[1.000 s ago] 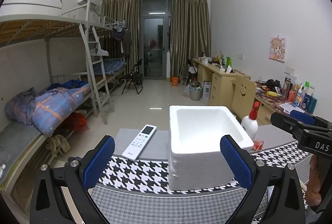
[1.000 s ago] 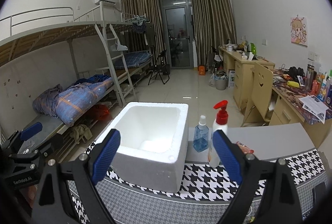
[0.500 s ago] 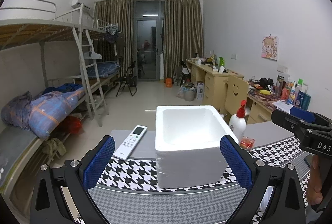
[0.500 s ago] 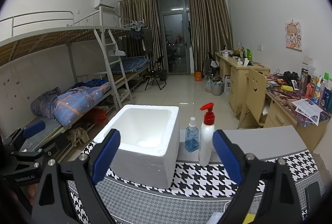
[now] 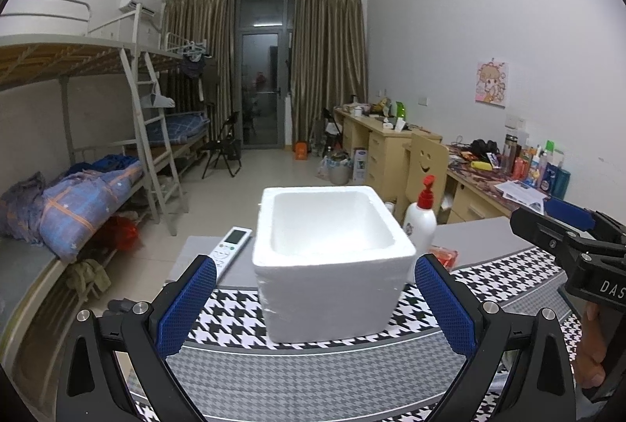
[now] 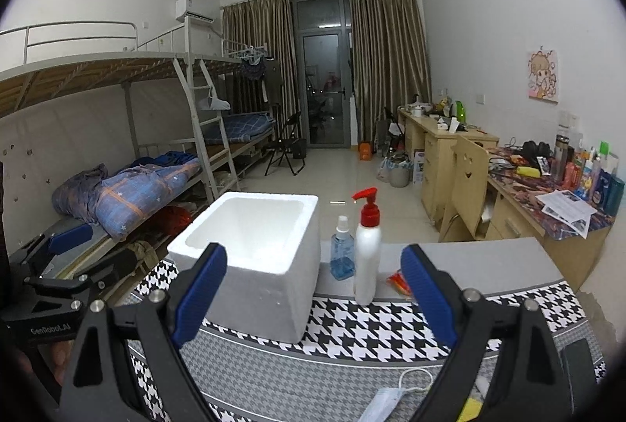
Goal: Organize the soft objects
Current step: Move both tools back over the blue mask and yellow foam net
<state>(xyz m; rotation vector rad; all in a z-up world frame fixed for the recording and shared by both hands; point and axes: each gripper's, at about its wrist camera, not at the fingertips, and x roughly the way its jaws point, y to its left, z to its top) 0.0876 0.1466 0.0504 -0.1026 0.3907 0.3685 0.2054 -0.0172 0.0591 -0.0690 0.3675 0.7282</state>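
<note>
A white foam box (image 5: 328, 257) stands open and empty on the houndstooth cloth (image 5: 297, 375); it also shows in the right wrist view (image 6: 254, 261). My left gripper (image 5: 317, 308) is open and empty, held above the cloth in front of the box. My right gripper (image 6: 313, 300) is open and empty, to the right of the box and in front of the bottles. A light blue face mask (image 6: 385, 402) with a white ear loop lies on the cloth under the right gripper. Something yellow (image 6: 471, 412) peeks out at the bottom edge.
A white pump bottle with a red top (image 6: 367, 254), a small blue bottle (image 6: 342, 254) and a red packet (image 6: 399, 283) stand right of the box. A white remote (image 5: 231, 250) lies left of it. Bunk beds are at left, cluttered desks at right.
Both grippers have pulled back and lifted a little, so the box and bottles sit farther off and lower in view. The face mask has come into the right wrist view.
</note>
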